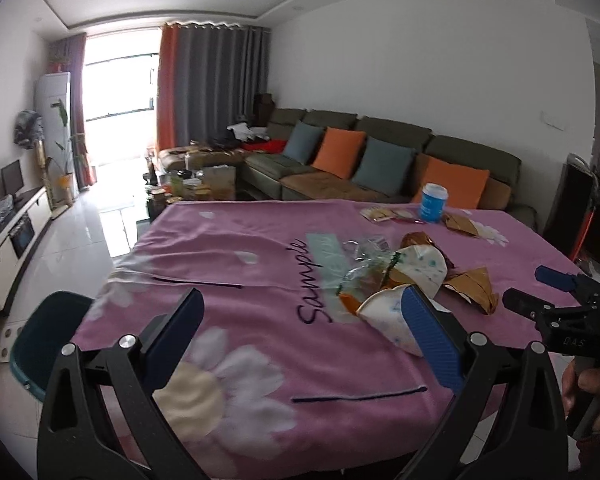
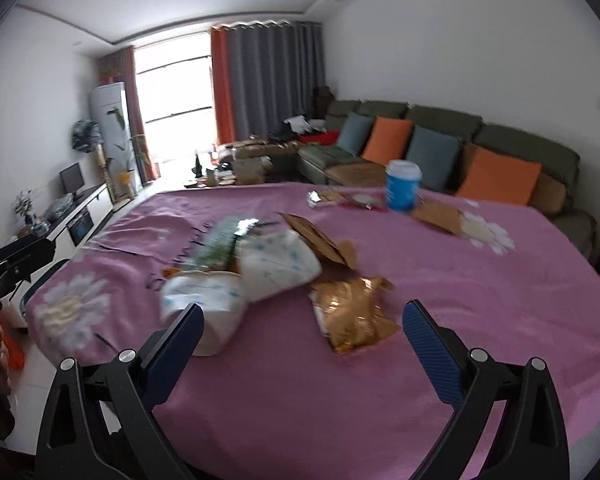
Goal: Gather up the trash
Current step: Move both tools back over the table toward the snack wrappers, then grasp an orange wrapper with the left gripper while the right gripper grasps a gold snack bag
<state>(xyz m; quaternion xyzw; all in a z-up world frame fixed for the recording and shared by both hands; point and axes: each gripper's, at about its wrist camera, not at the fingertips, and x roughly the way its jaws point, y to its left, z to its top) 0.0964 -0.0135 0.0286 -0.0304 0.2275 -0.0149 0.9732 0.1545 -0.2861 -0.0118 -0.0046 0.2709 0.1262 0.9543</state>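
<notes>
A heap of trash lies on the pink flowered tablecloth: two crushed white paper cups, gold foil wrappers and crumpled clear plastic. Farther back stand a blue cup and flat snack packets. My left gripper is open, its right finger just in front of the nearest cup. My right gripper is open too, low over the cloth, with a gold wrapper between its fingertips and just beyond them. In the left wrist view it enters from the right.
A teal chair stands at the table's left corner. Beyond the table are a green sofa with orange and blue cushions, a cluttered coffee table and a TV stand along the left wall. A hand holds the right gripper.
</notes>
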